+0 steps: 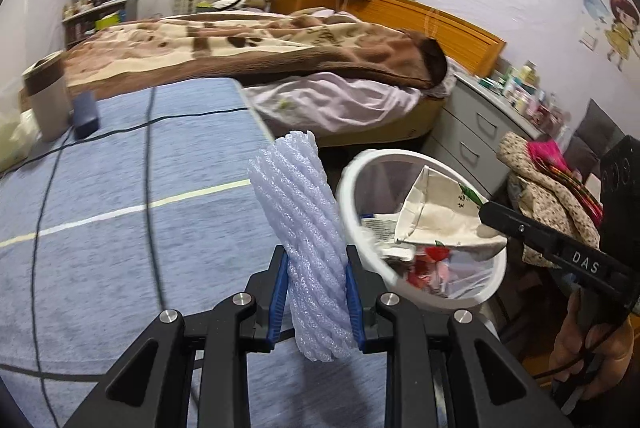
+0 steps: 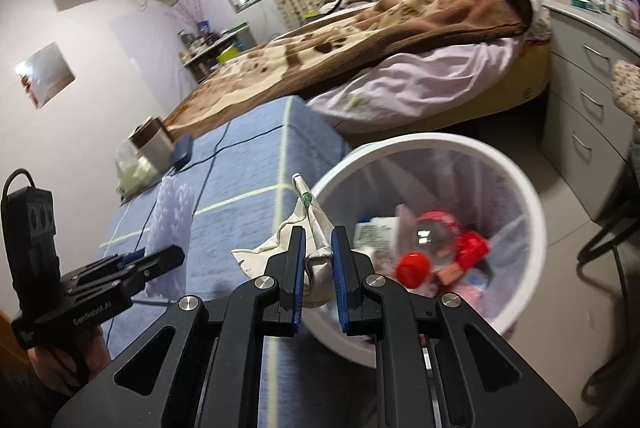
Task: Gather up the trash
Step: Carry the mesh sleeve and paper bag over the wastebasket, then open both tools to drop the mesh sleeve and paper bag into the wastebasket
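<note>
My left gripper (image 1: 316,292) is shut on a white foam net sleeve (image 1: 300,228), which stands upright between the blue pads, just left of the white trash bin (image 1: 348,184). My right gripper (image 2: 318,260) is shut on a crumpled white paper cup (image 2: 308,232) at the bin's (image 2: 440,144) left rim. In the left wrist view the cup (image 1: 436,216) hangs over the bin's opening under the right gripper (image 1: 486,214). The bin holds a clear liner, a red-capped bottle (image 2: 432,244) and paper scraps. The left gripper (image 2: 160,256) with the foam sleeve (image 2: 174,212) shows at the left of the right wrist view.
A blue-covered table (image 1: 120,228) with black cables (image 1: 152,188), a metal cup (image 1: 48,100) and a dark box (image 1: 86,114) lies left of the bin. A bed with a brown blanket (image 1: 280,44) stands behind. Grey drawers (image 1: 472,124) and a chair with clothes (image 1: 548,188) are at the right.
</note>
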`<move>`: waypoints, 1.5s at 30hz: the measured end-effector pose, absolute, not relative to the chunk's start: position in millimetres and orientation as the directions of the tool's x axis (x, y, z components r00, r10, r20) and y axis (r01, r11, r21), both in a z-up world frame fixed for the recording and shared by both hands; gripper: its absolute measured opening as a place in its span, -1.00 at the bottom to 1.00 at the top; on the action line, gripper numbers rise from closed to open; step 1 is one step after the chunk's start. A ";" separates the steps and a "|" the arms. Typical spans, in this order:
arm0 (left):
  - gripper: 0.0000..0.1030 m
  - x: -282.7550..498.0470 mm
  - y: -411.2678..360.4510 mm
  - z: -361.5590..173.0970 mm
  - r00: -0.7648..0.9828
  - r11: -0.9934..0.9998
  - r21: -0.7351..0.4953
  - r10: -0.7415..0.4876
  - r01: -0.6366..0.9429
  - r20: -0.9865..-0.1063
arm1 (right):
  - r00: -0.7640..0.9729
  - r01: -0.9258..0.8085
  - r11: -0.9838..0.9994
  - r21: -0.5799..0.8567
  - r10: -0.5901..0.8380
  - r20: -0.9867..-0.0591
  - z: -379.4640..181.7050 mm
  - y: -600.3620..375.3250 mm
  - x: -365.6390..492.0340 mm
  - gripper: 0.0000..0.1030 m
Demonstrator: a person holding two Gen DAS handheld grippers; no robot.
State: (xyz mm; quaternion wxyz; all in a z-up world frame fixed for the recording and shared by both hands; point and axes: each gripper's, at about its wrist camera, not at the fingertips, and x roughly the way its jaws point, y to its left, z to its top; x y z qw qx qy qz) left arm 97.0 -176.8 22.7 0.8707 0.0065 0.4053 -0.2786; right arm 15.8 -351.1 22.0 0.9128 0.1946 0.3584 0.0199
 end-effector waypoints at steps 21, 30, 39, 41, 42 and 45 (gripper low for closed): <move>-0.46 105.9 -291.2 -7.5 0.349 0.719 -0.249 -0.572 0.649 -0.742 | 0.717 0.267 0.885 0.381 0.081 -0.692 -1.8 -408.6 0.2 -0.74; -0.27 119.1 -309.3 -24.9 0.325 0.715 -0.262 -0.570 0.648 -0.755 | 0.696 0.289 0.886 0.364 0.067 -0.715 -7.8 -410.3 2.7 -0.68; -0.04 121.8 -298.1 -23.3 0.342 0.732 -0.280 -0.575 0.621 -0.743 | 0.713 0.260 0.907 0.331 0.051 -0.699 0.1 -404.8 1.0 0.17; -0.03 120.6 -294.0 -21.7 0.345 0.732 -0.286 -0.579 0.618 -0.739 | 0.713 0.257 0.908 0.330 0.053 -0.699 0.4 -404.3 0.9 0.17; -0.02 119.4 -291.2 -20.8 0.348 0.733 -0.288 -0.581 0.616 -0.736 | 0.713 0.256 0.908 0.331 0.054 -0.699 0.6 -404.5 1.3 0.17; 0.03 115.1 -283.4 -18.1 0.356 0.735 -0.289 -0.583 0.613 -0.730 | 0.714 0.254 0.912 0.323 0.048 -0.698 3.5 -401.8 -1.8 0.17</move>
